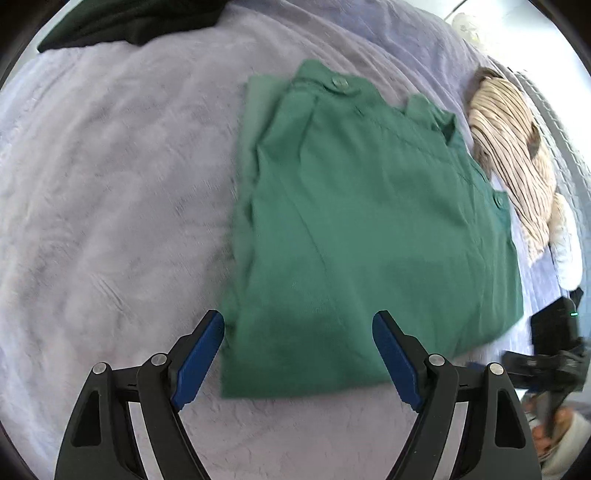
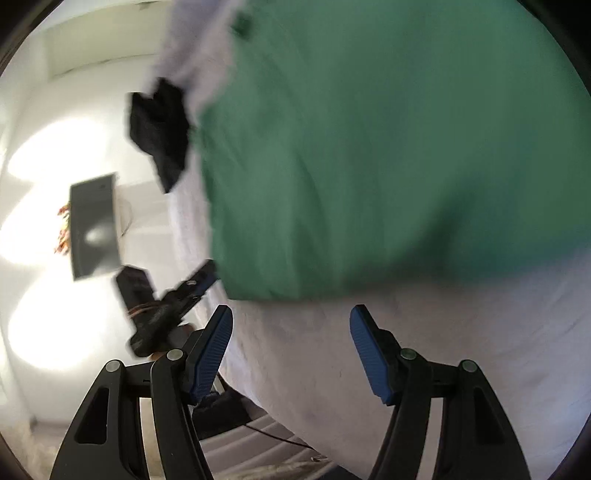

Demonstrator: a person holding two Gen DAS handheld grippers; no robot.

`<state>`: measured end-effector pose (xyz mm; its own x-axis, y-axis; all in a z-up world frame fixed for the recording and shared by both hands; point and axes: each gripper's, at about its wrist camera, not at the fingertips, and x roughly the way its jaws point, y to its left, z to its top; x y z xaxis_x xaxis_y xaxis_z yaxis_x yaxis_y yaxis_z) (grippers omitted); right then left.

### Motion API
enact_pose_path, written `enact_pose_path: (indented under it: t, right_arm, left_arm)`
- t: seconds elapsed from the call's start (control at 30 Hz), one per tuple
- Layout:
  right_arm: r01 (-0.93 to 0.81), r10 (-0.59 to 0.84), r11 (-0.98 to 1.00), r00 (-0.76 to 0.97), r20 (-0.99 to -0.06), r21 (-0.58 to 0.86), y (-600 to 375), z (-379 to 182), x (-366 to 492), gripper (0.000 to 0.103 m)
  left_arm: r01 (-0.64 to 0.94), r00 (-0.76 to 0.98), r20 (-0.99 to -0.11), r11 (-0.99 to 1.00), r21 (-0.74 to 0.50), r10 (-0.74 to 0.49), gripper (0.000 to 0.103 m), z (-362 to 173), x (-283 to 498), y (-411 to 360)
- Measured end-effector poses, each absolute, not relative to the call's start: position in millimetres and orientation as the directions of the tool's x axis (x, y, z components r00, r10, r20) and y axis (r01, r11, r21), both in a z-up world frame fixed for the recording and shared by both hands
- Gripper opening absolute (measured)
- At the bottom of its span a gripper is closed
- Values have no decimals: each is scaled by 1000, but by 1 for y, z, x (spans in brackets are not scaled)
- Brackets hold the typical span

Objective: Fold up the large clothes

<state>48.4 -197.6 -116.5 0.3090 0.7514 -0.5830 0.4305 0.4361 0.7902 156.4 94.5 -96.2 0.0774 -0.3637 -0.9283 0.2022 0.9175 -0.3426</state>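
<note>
A green buttoned garment (image 1: pixel 369 229) lies folded into a rough rectangle on the lilac bed cover (image 1: pixel 110 203). My left gripper (image 1: pixel 298 354) is open and empty, its blue pads on either side of the garment's near edge, just above it. The right gripper shows in the left wrist view (image 1: pixel 546 354) at the garment's right corner. In the right wrist view the green garment (image 2: pixel 388 147) fills the upper frame, blurred. My right gripper (image 2: pixel 291 350) is open and empty over the bare cover (image 2: pixel 369 369), short of the garment's edge. The left gripper (image 2: pixel 170 302) shows there too.
A cream striped garment (image 1: pixel 517 158) lies to the right of the green one. A dark garment (image 1: pixel 122 22) lies at the far left of the bed and shows in the right wrist view (image 2: pixel 159 133). A dark flat panel (image 2: pixel 94 225) stands beyond the bed edge.
</note>
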Motion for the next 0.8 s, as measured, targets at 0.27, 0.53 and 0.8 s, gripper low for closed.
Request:
enact_pose_path:
  t: [0.27, 0.53, 0.8]
  right_arm:
    - [600, 610, 226, 527, -592, 767, -198, -154, 36, 18]
    - [581, 576, 398, 445, -686, 710, -199, -140, 25, 8]
    - [604, 595, 413, 388, -704, 682, -194, -161, 29, 9]
  left_arm:
    - [258, 76, -908, 888, -381, -412, 3, -88, 160, 92]
    - [258, 49, -912, 887, -383, -408, 3, -104, 133, 124]
    - [255, 56, -931, 907, -335, -360, 4, -112, 124, 129]
